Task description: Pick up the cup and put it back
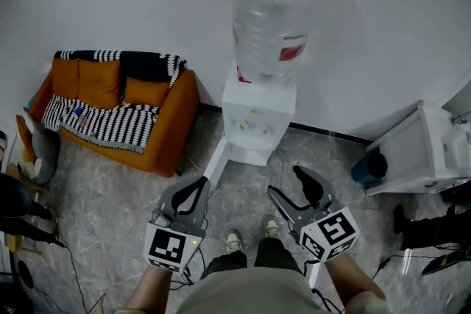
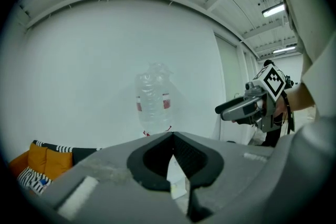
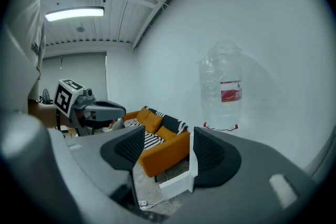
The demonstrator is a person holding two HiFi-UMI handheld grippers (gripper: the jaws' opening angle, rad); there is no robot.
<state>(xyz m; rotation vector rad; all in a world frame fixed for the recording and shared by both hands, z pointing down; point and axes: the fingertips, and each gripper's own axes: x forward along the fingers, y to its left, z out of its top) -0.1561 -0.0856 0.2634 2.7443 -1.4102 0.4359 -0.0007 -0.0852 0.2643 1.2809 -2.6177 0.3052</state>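
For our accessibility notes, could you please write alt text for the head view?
A person holds two empty grippers, the left gripper shut and the right gripper open, facing a white water dispenser topped by a large clear bottle. An orange sofa stands at left.

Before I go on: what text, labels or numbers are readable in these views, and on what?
No legible text anywhere.
Red label on the water bottle: print too blurred to read.
Water dispenser front: marks too small.
Marker cubes: square code patterns, no words.
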